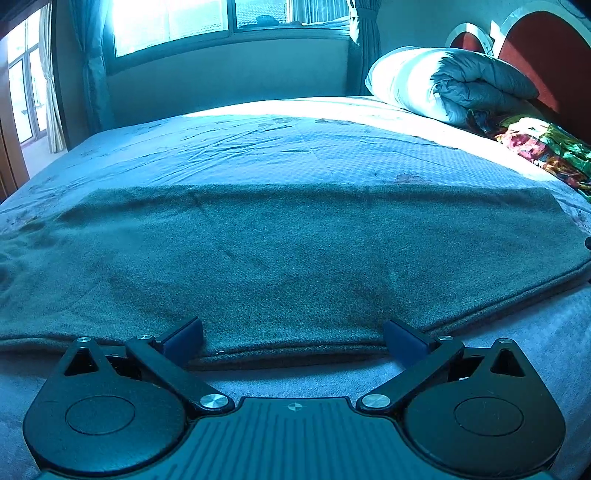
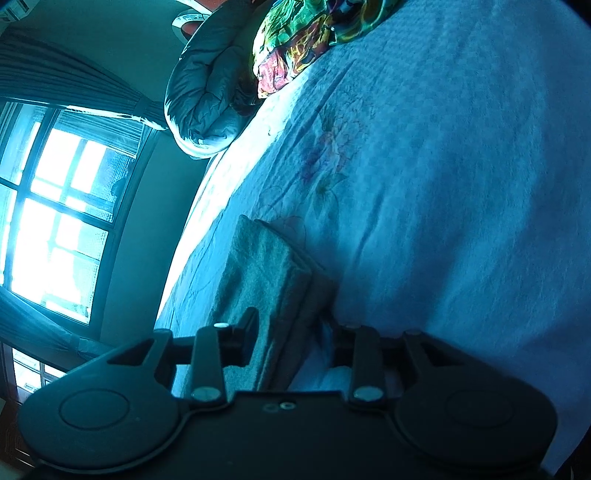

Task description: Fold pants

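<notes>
Everything I see looks blue-green, like I am under water. Bright sun comes in through the window (image 1: 173,26) and burns it to plain white, so the glass shows no detail. The sun makes a shiny white patch on the bed sheet (image 1: 258,110) and the rolled quilt (image 1: 424,77). My own black parts sit dark in shadow. Straight lines bend near the edges. My right view is tipped sideways, with dark round corners and slightly soft.

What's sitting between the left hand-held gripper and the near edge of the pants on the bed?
Nothing visible. The left hand-held gripper is open, its fingers either side of the near edge of the grey pants, with only bare bedsheet below. The folded duvet and colourful cloth lie far back by the headboard.
</notes>
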Action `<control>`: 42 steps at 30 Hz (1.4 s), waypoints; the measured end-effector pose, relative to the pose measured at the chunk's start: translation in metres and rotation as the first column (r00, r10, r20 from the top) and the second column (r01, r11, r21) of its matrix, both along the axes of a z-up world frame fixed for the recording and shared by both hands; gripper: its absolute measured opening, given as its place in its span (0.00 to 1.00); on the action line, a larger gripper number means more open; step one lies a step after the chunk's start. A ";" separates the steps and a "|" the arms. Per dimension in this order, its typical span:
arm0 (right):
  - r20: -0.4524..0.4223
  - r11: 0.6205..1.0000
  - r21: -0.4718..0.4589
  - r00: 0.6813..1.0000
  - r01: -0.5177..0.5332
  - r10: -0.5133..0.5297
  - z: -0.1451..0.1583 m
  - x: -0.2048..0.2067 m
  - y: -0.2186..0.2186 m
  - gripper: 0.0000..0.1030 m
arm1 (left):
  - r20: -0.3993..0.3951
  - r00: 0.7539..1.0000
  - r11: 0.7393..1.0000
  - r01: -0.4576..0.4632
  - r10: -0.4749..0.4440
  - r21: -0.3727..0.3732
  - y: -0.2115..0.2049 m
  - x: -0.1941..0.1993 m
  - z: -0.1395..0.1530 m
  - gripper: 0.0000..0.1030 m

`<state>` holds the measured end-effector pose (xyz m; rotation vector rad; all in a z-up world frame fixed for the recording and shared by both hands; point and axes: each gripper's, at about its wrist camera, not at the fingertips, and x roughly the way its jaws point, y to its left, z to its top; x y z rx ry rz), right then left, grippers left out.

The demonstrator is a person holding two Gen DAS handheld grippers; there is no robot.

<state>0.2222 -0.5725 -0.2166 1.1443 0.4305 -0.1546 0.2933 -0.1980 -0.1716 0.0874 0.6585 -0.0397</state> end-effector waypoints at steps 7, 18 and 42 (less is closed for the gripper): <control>-0.058 0.994 -0.100 0.998 -0.046 0.040 0.011 0.011 0.005 0.17 | 0.016 1.000 1.000 -0.005 0.004 0.020 0.000 0.000 -0.010 1.00; -0.150 0.954 -0.288 0.988 -0.086 0.044 0.040 0.027 0.023 0.09 | 0.041 0.999 0.998 -0.002 0.005 -0.063 0.013 -0.002 -0.007 1.00; -0.209 0.375 -0.624 0.609 -0.685 0.765 0.082 0.072 0.437 0.31 | 0.081 0.908 0.899 -0.389 0.411 -0.202 0.325 -0.054 0.022 1.00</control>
